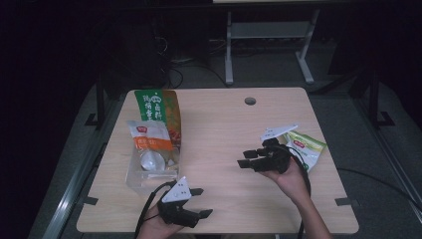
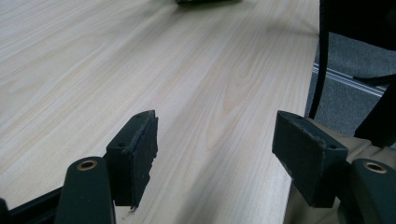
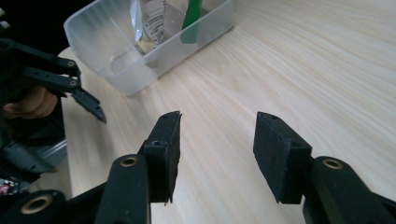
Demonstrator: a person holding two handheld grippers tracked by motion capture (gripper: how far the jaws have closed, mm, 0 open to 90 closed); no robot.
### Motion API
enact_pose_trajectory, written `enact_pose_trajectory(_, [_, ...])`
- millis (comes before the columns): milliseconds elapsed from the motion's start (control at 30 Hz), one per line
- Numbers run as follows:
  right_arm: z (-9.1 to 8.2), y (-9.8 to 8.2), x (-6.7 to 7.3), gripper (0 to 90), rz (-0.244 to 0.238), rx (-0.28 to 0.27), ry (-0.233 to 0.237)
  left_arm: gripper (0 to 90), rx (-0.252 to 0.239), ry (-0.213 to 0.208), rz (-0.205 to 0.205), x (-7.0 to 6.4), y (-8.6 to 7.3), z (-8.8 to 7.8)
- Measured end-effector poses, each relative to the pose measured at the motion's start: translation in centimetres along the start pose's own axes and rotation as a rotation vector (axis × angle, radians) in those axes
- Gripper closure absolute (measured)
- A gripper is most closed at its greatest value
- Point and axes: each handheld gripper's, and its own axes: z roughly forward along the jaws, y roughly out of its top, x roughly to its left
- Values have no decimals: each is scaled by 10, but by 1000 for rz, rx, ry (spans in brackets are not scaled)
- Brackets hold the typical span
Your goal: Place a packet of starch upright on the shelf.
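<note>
Right tongs (image 1: 245,159) over mid surface (image 1: 219,124), jaws apart, nothing between, aimed toward clear tub (image 1: 149,174) with snack packets at left side. Green-white packet (image 1: 306,147) lies just behind right hand. Left tongs (image 1: 199,201) wide, empty, near front edge.

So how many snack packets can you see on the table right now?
3: a green packet and an orange-and-white packet standing in the clear bin, one green-and-white packet by the right gripper. More may be hidden.
</note>
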Motion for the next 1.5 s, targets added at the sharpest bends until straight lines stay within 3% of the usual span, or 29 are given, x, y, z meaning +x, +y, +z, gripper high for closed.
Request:
enact_pose_trajectory(333, [-36,-22,-10,467,53,-15,-45,303,4,-6,0,-1,0,2])
enact_pose_trajectory(533, [-57,-39,-23,462,93,14,-93,300,1,-8,1,-2,0,2])
enact_pose_trajectory(933, [-93,-62,-44,458,155,8,-197,298,4,-6,-1,0,1,3])
enact_pose_trajectory(1033, [-97,-64,-47,458,164,10,-213,297,4,-6,-1,0,1,3])
enact_pose_trajectory(1133, [-103,-70,-58,452,203,25,-262,296,3,-5,0,0,1,4])
enact_pose_trajectory(1500, [-111,-87,-88,430,298,53,-346,288,0,2,-8,1,1,3])
